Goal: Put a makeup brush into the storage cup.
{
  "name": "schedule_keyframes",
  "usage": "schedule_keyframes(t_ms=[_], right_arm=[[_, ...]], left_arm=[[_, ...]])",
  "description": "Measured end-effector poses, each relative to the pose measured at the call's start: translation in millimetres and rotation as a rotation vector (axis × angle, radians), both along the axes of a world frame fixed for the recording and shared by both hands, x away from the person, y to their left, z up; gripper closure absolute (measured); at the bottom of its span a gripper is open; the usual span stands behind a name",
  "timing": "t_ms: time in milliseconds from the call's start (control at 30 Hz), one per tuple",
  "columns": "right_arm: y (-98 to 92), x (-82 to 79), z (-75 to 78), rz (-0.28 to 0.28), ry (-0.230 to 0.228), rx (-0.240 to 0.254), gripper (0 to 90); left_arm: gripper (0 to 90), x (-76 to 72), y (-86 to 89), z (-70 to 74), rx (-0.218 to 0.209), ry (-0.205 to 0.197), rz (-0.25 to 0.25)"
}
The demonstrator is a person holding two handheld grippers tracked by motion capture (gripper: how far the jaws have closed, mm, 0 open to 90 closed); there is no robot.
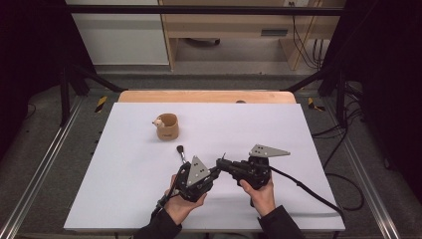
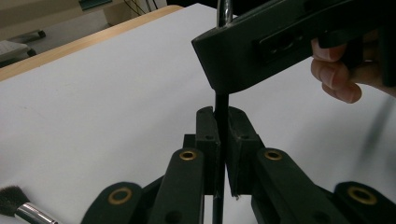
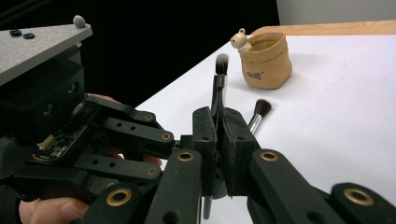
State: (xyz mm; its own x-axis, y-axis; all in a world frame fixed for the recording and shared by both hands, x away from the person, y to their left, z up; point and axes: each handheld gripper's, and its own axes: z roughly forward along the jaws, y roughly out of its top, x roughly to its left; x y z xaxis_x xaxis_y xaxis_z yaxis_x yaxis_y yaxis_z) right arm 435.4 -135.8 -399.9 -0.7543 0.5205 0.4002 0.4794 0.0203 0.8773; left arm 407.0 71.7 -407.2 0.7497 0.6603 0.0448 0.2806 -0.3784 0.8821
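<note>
So we've got both grippers on the same brush (image 3: 219,77) right now, mid hand-over by the look of it. The right gripper (image 3: 218,122) is clamped tight on the handle with the bristle end sticking up past its jaws, and the left gripper (image 2: 222,122) is squeezed shut on the thin black stem as well, just below the right one's jaw tips. Both jaw sets are as closed as they go, only the stem between them. A second brush (image 1: 180,153) lies on the table (image 1: 308,149) just ahead of the left gripper, and the little tan cup (image 1: 167,126) with the bear on its rim sits farther out beyond both, well apart. Our guess is the brush ends up in that cup. To do this bit well, we'd keep one grip firm before the other lets go, release slowly, and pull straight away along the jaw line so the stem doesn't twist or flick out. The handle is skinny and slick-looking, so a lazy pinch could let it swivel. Pose-wise, both hands come in low and close together, the left hand (image 1: 181,204) angled up toward the right, the right hand (image 1: 260,191) pointing across at it, jaws meeting in the middle just above the table.
</note>
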Motion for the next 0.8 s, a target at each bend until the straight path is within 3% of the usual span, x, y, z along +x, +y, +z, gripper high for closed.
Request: schedule_keyframes(t_ms=[167,467,800], right_arm=[[-0.3,-0.3,0.2,-0.003,-0.011,-0.004,83.7],[-7.3,-2.4,7.4,-0.024,-0.05,-0.015,70.9],[-16.7,-0.8,9.7,-0.063,-0.089,-0.1,49.7]], left_arm=[[84.5,0.2,0.5,-0.4,0.003,-0.003,0.006],[84.4,10.5,15.8,1.3,-0.01,0.018,0.044],[84.3,18.4,39.5,11.0,-0.054,0.018,0.079]])
